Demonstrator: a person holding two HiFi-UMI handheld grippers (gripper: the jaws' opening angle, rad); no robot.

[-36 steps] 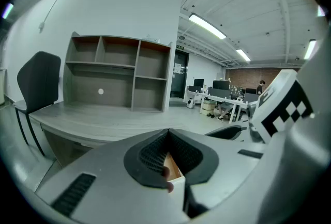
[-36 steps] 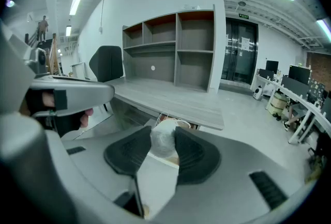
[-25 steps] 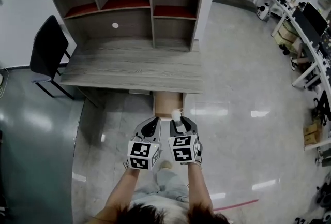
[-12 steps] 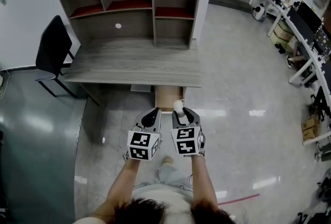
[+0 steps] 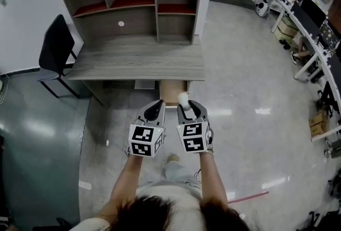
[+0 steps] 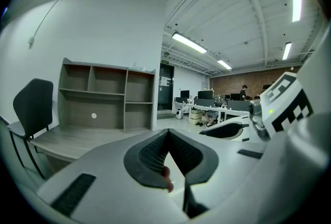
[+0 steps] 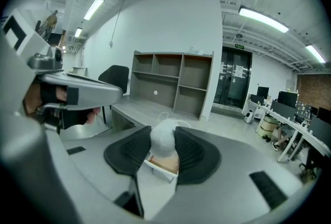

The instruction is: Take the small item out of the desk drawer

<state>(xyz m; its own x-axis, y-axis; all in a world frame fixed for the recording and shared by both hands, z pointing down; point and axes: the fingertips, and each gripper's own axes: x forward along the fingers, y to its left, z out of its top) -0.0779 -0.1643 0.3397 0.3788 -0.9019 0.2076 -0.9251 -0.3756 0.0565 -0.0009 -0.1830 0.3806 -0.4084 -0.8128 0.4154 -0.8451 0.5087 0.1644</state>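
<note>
In front of the grey wooden desk (image 5: pixel 138 64), the left gripper (image 6: pixel 166 135) is held closed, with nothing between its jaws. Just beside it, a small white rounded item (image 7: pixel 164 146) is clamped in the right gripper (image 7: pixel 164 136), above the open light-brown drawer (image 5: pixel 170 92).

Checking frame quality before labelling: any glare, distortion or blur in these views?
Head view: ceiling-light glare patches on the glossy floor; desk evenly lit, sharp. Left gripper view: heavy fisheye, dark corners, near jaws soft. Right gripper view: same fisheye; white item in the jaws looks soft, shelves behind crisper.
</note>
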